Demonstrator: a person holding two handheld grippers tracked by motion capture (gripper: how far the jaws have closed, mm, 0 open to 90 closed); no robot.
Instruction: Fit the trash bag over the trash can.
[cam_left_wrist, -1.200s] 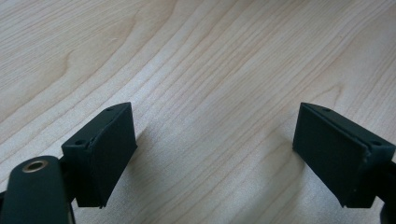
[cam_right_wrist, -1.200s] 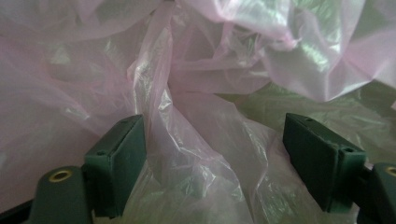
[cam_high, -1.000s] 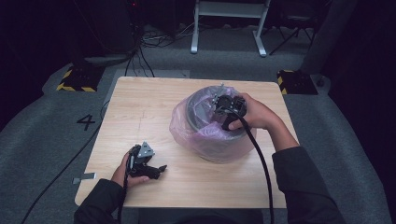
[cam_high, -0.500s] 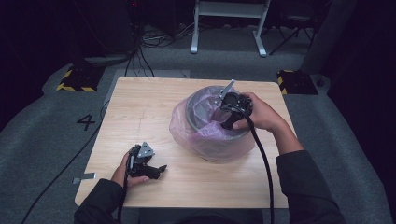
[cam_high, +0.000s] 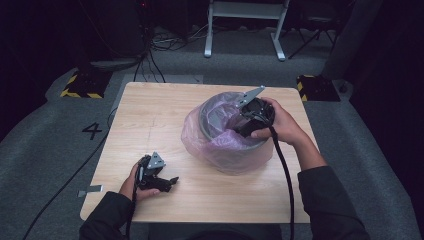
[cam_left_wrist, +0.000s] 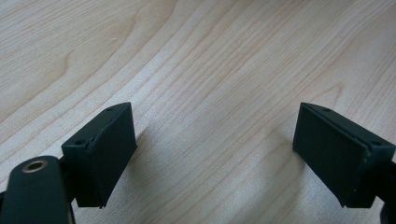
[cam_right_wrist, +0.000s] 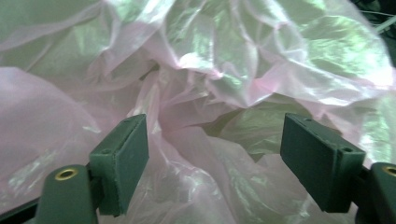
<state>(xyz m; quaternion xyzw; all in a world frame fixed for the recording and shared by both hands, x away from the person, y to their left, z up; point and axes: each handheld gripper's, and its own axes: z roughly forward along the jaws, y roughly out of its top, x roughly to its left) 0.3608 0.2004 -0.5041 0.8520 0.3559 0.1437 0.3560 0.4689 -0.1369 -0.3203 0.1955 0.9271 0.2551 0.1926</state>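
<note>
I have the right hand-held gripper (cam_high: 239, 131) dipped into the bin (cam_high: 207, 120), which stands right of the middle of the table (cam_high: 150, 115). Its jaws stand apart, with crumpled pink liner (cam_right_wrist: 196, 135) bunched between them but not pinched. The liner (cam_high: 200, 142) drapes over the bin's rim and down its outer wall, loose and wrinkled. My left hand-held gripper (cam_high: 172, 181) rests on the table well left of the bin and nearer to me, jaws apart over bare wood (cam_left_wrist: 210, 93), holding nothing.

My worry is the film: it looks thin and slippery, so if I close on too little of it the fold could slide out, and if I pull hard it could tear, or drag off the rim on the bin's far side. Nothing steadies the bin, so a sideways tug might shift or tip it. The right cable (cam_high: 281, 180) hangs beside the bin and could snag the draped plastic.
</note>
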